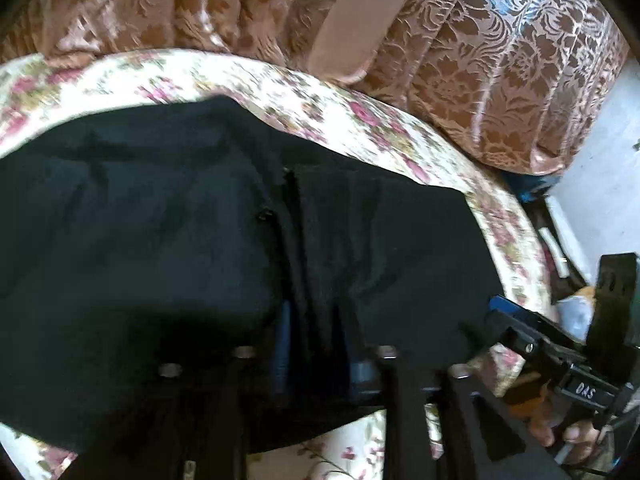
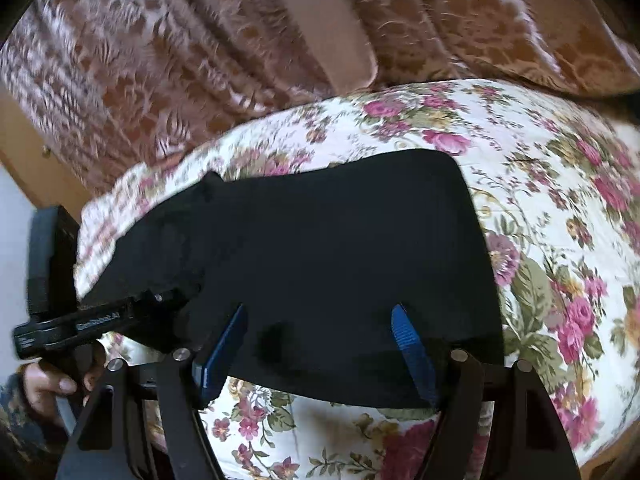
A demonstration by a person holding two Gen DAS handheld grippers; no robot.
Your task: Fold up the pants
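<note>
while both grippers hover apart-jawed, black pants (image 2: 332, 240) lie folded on the floral bedspread (image 2: 560, 184).

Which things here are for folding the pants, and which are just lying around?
For the job:
- black pants
- left gripper
- right gripper
- flowered bedspread they lie on

Just around:
- brown patterned curtain
- plain pinkish strap on the curtain
- blurry clutter on the floor

left fingers (image 1: 286, 344) lost against black pants (image 1: 180, 240)
</note>
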